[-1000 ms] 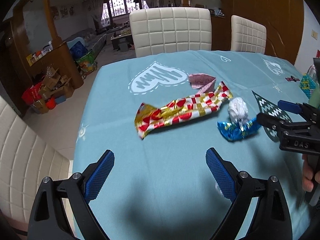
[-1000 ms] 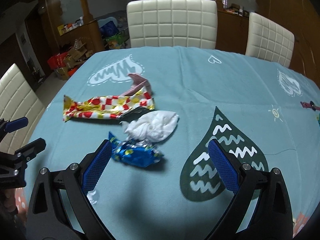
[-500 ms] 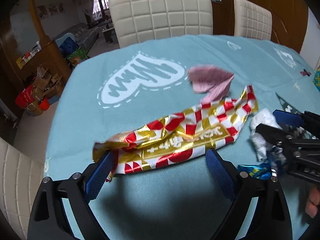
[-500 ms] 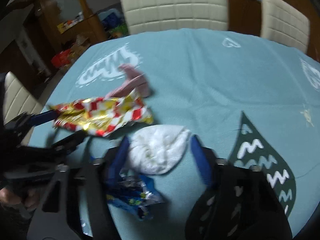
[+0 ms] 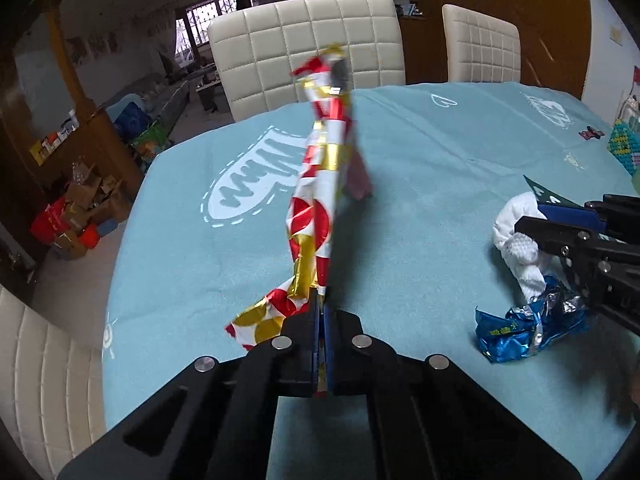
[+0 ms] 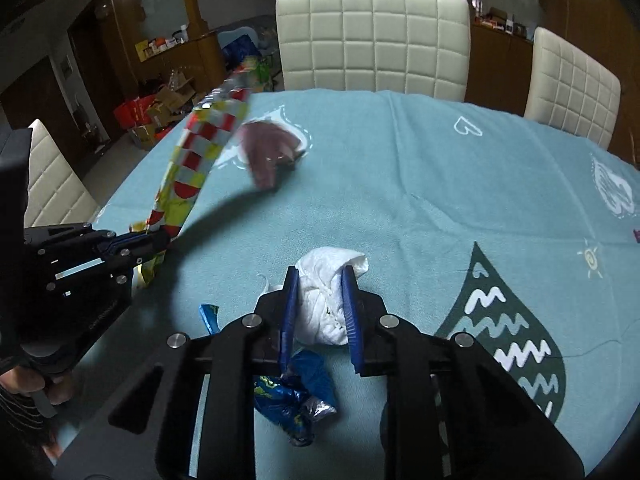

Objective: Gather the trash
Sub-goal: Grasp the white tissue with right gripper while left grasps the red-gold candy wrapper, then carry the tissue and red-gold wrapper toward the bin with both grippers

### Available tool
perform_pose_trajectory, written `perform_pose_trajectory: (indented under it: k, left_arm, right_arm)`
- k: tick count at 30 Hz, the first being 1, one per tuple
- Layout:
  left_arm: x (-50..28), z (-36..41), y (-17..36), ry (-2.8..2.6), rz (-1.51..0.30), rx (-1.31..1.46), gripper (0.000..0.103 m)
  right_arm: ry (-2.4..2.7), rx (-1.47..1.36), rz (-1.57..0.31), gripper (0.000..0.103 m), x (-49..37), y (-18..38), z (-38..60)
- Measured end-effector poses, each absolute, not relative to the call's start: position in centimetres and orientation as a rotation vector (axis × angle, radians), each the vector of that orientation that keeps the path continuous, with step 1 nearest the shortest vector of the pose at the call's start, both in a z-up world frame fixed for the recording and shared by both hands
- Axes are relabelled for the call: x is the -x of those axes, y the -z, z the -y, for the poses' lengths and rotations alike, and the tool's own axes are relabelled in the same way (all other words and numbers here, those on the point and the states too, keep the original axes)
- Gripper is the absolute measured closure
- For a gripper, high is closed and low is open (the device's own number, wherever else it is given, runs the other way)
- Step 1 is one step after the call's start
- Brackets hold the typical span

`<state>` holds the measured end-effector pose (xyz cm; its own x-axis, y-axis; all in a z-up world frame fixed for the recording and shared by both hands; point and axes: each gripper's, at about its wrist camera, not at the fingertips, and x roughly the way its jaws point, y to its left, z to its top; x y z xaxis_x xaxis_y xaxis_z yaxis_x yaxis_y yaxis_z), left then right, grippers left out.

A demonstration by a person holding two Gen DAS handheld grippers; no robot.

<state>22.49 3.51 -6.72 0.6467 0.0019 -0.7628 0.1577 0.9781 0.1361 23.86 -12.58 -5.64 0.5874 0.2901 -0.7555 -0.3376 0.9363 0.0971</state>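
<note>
The left gripper pinches the red-and-gold wrapper, lifted at frame centre; the right gripper squeezes the white tissue wad, lower centre. Pickup seems underway. Next, carry both to a bin; blue wrapper and pink scrap remain on the table.

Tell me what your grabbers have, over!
Left gripper shut on red-gold wrapper, lifted. Right gripper closed around white tissue. Blue wrapper, pink paper on table. Nothing blocking.

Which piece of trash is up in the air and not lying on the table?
The long red, gold and white wrapper. The left tongs pinch its end, so it sticks up, while the pink paper and blue wrapper lie flat.
</note>
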Motion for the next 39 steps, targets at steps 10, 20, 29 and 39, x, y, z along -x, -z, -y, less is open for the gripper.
perform_pose_trajectory:
  k: [10,20,29,39]
  left_arm:
    - [-17.3,-4.6,4.4,0.081,-0.826,-0.181,0.101]
    - [-11.4,-7.0,2.6,0.048,-0.805,-0.146,0.101]
    - [-6.8,-9.0,1.2,0.017,-0.762,-0.129,0.101]
    - [-3.5,-13.1,0.7,-0.059,-0.738,-0.122,0.101]
  right_arm:
    - [-0.397,0.068,-0.848,0.079,-20.3,3.8,12.1]
    - [-0.432,0.078,-0.824,0.079,-16.7,2.0,10.7]
    - [-0.467,0.122,-0.788,0.079,-13.2,-0.1,8.2]
    - [-0.530,0.193,-0.769,0.079,-11.2,-1.1,3.0]
